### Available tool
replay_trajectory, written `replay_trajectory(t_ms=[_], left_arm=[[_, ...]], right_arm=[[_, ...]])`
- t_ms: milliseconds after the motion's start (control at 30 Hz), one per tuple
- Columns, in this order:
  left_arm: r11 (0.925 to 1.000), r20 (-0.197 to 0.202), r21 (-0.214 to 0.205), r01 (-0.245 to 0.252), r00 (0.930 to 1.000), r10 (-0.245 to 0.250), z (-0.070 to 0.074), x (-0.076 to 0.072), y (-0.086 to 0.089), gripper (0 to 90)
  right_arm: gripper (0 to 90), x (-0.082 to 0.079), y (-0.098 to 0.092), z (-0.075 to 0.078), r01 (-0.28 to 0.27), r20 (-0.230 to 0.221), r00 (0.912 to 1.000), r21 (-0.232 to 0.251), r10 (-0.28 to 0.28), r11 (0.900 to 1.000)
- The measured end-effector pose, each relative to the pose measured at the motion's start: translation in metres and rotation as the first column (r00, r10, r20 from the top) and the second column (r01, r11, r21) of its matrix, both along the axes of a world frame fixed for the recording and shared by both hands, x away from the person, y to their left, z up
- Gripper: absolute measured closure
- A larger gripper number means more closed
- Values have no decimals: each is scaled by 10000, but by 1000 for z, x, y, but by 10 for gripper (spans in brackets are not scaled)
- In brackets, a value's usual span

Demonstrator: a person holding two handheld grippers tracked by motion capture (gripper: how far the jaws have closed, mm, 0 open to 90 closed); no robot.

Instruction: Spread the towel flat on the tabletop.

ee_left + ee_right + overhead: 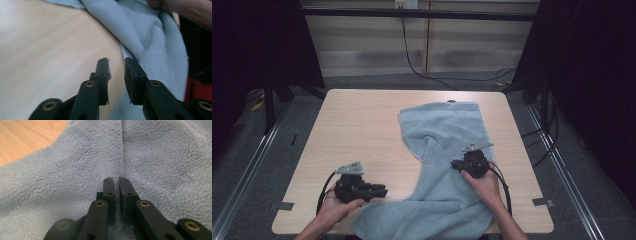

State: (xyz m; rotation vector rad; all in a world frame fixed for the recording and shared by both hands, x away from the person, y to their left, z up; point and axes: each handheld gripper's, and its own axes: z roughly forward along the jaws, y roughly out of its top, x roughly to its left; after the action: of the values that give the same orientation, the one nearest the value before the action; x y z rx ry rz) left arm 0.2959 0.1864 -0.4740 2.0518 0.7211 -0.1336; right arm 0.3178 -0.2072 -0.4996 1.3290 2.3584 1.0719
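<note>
While a light blue terry-cloth towel (442,150) lies rumpled across the right half of the pale wooden table (362,125), its near end hanging a little over the near edge, the person's two hands work at its lower part. At the right, the right gripper (117,180) rests on top of the towel, its jaws nearly together and pinching a raised ridge of the cloth between them (the fold runs straight up from the tips in the right gripper view). At the left, the left gripper (117,61) sits low over bare table just beside the towel's left edge, its jaws a narrow gap apart with nothing between them; one jaw tip touches the towel's hem. A black cable (412,55) trails across the floor beyond the table.
</note>
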Motion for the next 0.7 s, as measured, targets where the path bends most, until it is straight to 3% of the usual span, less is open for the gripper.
replay_trajectory(t_ms=[67,100,133,233,300,333,400,467,567,700], left_arm=[[9998,88,-12,-207,9997,207,1,6,-3,658],[9990,110,-78,-450,9989,451,1,17,-6,637],[9952,195,-25,-981,9950,982,-1,31,-11,615],[9848,105,159,-1730,9849,1729,-9,56,-19,612],[9837,122,287,-1777,9841,1774,-11,62,-21,612],[9812,75,197,-1920,9814,1919,-13,67,-24,613],[9730,270,425,-2270,9738,2260,-19,83,-35,613],[9692,221,433,-2426,9701,2418,-23,90,-43,613],[9633,637,1009,-2489,9678,2434,-30,92,-52,614],[9648,526,749,-2521,9672,2486,-34,94,-57,551]], right_arm=[[853,0,1,-1,-70,-31,10000,27,70,10000],[852,-1,6,-2,-149,-55,9999,34,149,9999],[852,-1,9,-2,-228,26,9997,-36,228,9997],[852,-1,21,-4,-652,182,9977,129,650,9978],[853,0,25,-5,-749,195,9970,216,745,9970],[852,1,28,-5,-837,211,9963,283,831,9961],[852,3,40,-6,-1166,265,9929,387,1156,9924],[852,2,46,-6,-1370,217,9905,462,1361,9895],[851,-1,55,-7,-1759,290,9842,550,1745,9829],[841,-6,64,-6,-2174,360,9758,467,2159,9750]])
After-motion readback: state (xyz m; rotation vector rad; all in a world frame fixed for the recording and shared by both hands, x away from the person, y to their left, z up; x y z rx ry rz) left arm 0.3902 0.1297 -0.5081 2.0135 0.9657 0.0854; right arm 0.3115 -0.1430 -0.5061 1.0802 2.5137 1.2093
